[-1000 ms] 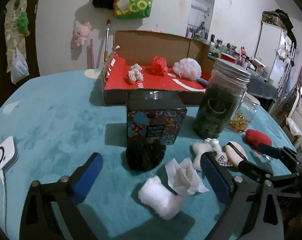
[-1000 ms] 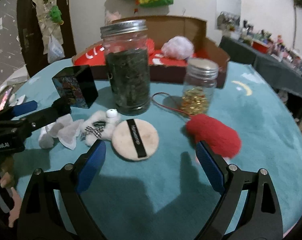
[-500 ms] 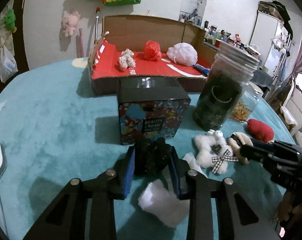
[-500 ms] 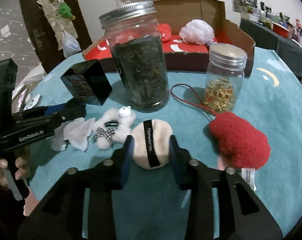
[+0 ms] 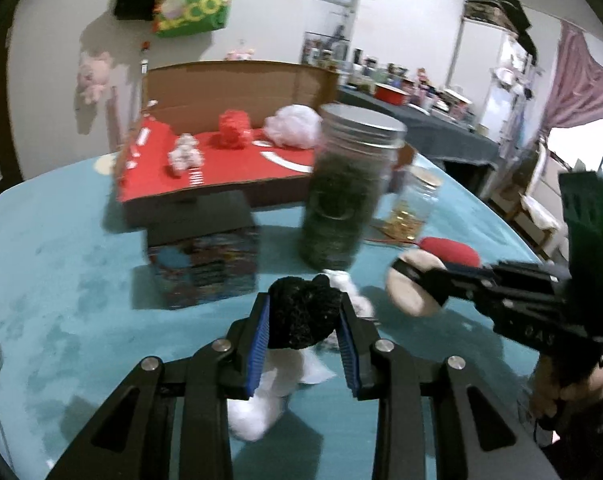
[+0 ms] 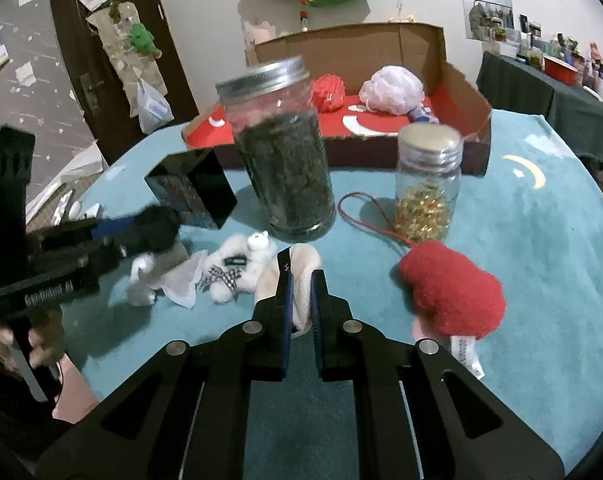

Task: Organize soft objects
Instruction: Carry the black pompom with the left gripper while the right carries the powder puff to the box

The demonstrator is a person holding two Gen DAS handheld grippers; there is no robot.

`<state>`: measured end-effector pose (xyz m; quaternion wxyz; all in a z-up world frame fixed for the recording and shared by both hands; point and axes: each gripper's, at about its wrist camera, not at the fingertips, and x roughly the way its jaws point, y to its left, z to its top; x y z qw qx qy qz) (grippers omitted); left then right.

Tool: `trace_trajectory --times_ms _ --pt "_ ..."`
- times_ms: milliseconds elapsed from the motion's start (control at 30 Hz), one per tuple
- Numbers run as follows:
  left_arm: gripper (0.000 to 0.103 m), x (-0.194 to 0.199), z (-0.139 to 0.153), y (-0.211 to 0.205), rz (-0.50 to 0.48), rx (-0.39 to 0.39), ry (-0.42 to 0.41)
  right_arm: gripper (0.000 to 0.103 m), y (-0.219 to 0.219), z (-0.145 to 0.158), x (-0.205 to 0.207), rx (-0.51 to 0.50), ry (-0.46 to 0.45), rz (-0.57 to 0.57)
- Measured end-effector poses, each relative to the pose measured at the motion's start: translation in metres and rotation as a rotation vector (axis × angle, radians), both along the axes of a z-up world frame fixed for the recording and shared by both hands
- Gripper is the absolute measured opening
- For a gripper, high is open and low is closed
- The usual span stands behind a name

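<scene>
While clamped: left fingers [image 5: 343,334] pinch black pompom [image 5: 303,312] | right fingers [image 6: 284,296] squeeze (folded) puff [image 6: 299,276].

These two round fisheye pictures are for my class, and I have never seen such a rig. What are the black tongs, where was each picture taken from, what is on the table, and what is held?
No robot: a person holds a two-finger gripper in each hand, each carrying a forward-looking camera.

Left picture: the left gripper squeezes a black pom-pom.

Right picture: the right gripper pinches a beige powder puff.

On the teal tablecloth: a tall jar of dark leaves, a small jar with golden contents, a red plush heart, a white teddy bear and a cardboard box already holding soft things.
</scene>
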<state>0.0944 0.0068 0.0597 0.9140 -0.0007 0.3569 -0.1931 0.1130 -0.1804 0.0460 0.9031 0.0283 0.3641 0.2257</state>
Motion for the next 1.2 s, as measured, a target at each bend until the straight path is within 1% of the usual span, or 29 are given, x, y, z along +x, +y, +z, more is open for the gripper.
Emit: trace_trajectory --times_ms 233,433,600,767,933,1200 --pt "0.034 0.002 -0.002 -0.016 -0.048 -0.011 0.002 0.008 -0.005 0.009 0.0 0.014 -0.013 0.002" --pt "0.034 0.005 -0.001 -0.017 -0.046 -0.017 0.009 0.008 -0.006 0.011 0.0 0.015 -0.017 0.005" --pt "0.034 0.005 0.001 -0.011 -0.033 -0.006 0.008 0.008 -0.006 0.011 -0.001 0.015 -0.02 0.004" --pt "0.034 0.004 0.007 0.009 0.008 -0.006 0.005 0.008 -0.011 0.011 -0.002 0.008 -0.02 -0.011" --pt "0.034 0.004 0.013 0.038 0.067 -0.036 0.015 0.008 -0.023 0.012 -0.004 -0.012 -0.02 -0.042" --pt "0.034 0.015 0.014 0.073 0.163 -0.006 0.037 0.008 -0.05 0.02 -0.002 -0.017 -0.024 -0.105"
